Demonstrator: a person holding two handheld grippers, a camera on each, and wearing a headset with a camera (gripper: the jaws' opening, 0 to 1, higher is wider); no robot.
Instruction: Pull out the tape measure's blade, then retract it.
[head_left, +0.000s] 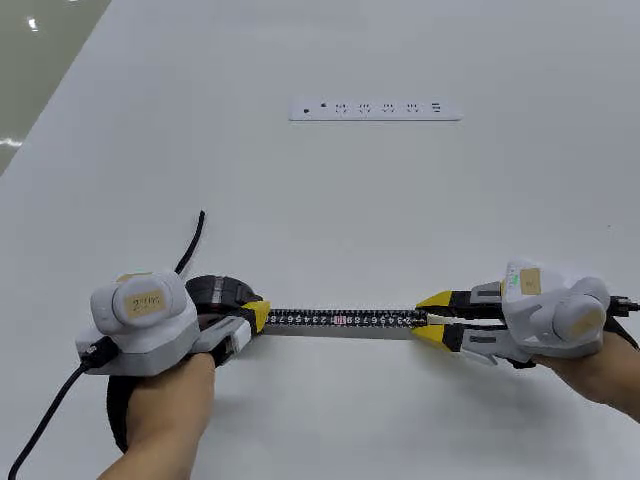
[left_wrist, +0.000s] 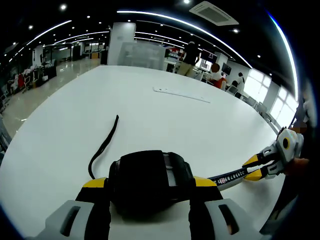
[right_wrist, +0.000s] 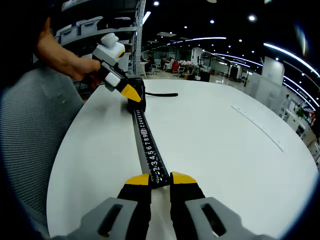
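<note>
A black tape measure case (head_left: 222, 293) (left_wrist: 150, 179) (right_wrist: 139, 93) rests on the white table, and my left gripper (head_left: 255, 318) (left_wrist: 150, 184) is shut on it, its yellow-tipped jaws pressed against both sides. The dark blade (head_left: 340, 319) (right_wrist: 148, 150) (left_wrist: 229, 177) with white numbers stretches rightward from the case, low over the table. My right gripper (head_left: 432, 317) (right_wrist: 160, 180) is shut on the blade's free end. A black wrist strap (head_left: 192, 242) (left_wrist: 104, 145) trails from the case toward the table's far side.
A white power strip (head_left: 375, 109) (left_wrist: 181, 94) (right_wrist: 260, 127) lies flat farther back on the table. A black cable (head_left: 40, 425) runs from the left gripper off the near edge. The table's left edge (head_left: 50, 95) borders a glossy floor.
</note>
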